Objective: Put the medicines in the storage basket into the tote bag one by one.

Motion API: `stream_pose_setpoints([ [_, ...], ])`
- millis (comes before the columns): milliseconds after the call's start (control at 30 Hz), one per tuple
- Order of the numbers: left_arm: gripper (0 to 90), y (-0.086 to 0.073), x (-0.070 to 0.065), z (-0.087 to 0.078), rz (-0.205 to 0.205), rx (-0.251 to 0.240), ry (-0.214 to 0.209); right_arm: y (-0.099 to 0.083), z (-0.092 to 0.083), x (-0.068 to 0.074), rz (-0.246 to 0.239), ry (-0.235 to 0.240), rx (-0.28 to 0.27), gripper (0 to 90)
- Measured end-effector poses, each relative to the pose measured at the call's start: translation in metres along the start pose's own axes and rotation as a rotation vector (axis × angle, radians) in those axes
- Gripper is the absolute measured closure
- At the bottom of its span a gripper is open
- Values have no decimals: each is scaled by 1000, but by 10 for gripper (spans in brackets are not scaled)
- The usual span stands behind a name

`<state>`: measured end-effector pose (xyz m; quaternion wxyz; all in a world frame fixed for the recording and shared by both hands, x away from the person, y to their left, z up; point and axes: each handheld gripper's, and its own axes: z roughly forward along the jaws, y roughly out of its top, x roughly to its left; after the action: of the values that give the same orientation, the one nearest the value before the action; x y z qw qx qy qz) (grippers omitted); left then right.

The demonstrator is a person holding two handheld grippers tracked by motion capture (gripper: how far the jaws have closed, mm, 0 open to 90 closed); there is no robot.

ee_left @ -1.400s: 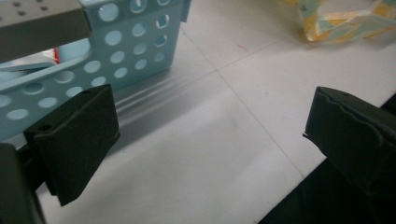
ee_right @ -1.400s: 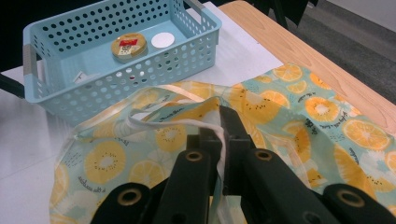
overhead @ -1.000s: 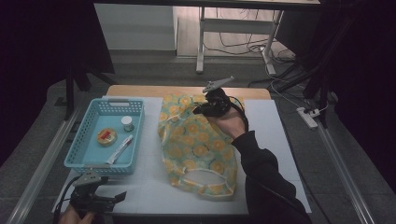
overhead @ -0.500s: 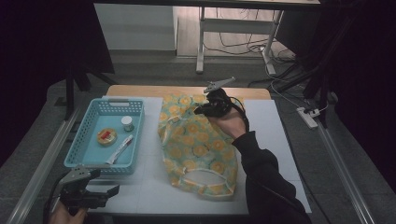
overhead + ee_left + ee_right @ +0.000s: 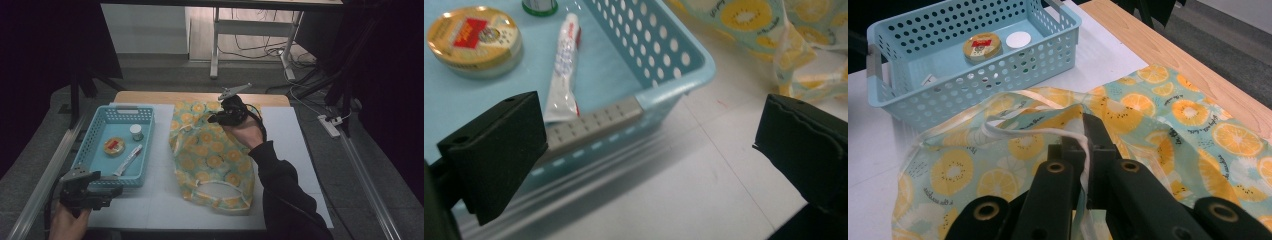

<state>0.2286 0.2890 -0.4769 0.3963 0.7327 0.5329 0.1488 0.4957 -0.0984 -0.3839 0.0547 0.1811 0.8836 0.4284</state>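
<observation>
A fabric bag [image 5: 215, 160] printed with yellow fruit slices lies flat on the white table, its mouth toward the front edge. My right gripper [image 5: 214, 119] is over the bag's far end, shut on its pale strap [image 5: 1085, 150] and the fabric beneath, which it holds slightly lifted. In the right gripper view, the right gripper [image 5: 1084, 134] has its jaws pressed together around that strap. My left gripper [image 5: 112, 194] hovers at the front left, just ahead of the light blue basket [image 5: 145, 142]. Its jaws stand wide apart with nothing between them, and this left gripper [image 5: 649, 145] frames the basket's near corner [image 5: 694, 60].
In the basket lie a round yellow tin [image 5: 474, 40], a white tube [image 5: 565, 70] and a small white-capped jar [image 5: 135, 131]. A wooden strip [image 5: 150, 96] runs along the table's far edge. Metal rails flank the table on both sides.
My left gripper has risen and drifted left, closer to the basket's front edge. The right gripper and the bag have kept still.
</observation>
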Motion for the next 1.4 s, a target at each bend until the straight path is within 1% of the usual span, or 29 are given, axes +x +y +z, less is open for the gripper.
stream_pose_setpoints([
  [100,7,5,4,2,-3,-17,3,0,0,0,-1,1,-1,900],
  [167,8,7,7,4,-7,-39,9,1,1,0,-3,1,-1,900],
  [267,8,12,10,5,-3,-35,20,1,1,0,-3,3,-1,900],
  [300,8,13,11,5,-6,-44,20,1,2,0,-3,3,-1,900],
  [367,8,17,13,6,-8,-39,19,1,2,0,-2,3,0,900],
  [433,12,20,15,7,2,-43,29,1,2,0,-2,3,1,900],
  [633,24,32,21,13,24,-47,31,2,3,0,-1,5,-1,900],
  [767,24,41,26,17,40,-24,57,3,3,-1,-1,4,-2,900],
  [867,24,49,30,19,33,-18,66,3,4,-1,1,4,-4,900],
  [933,24,54,35,22,26,-16,63,4,4,-1,1,5,-1,900],
  [1067,20,62,41,28,29,-9,71,4,5,-2,1,5,1,900],
  [1133,12,65,44,32,36,2,79,3,6,-2,3,5,1,900],
  [1167,11,66,45,33,42,6,88,3,6,-3,4,5,2,900],
  [1267,9,70,49,39,51,37,119,3,6,-3,3,4,4,900],
  [1400,7,76,57,46,48,57,126,3,6,-3,5,3,2,900],
])
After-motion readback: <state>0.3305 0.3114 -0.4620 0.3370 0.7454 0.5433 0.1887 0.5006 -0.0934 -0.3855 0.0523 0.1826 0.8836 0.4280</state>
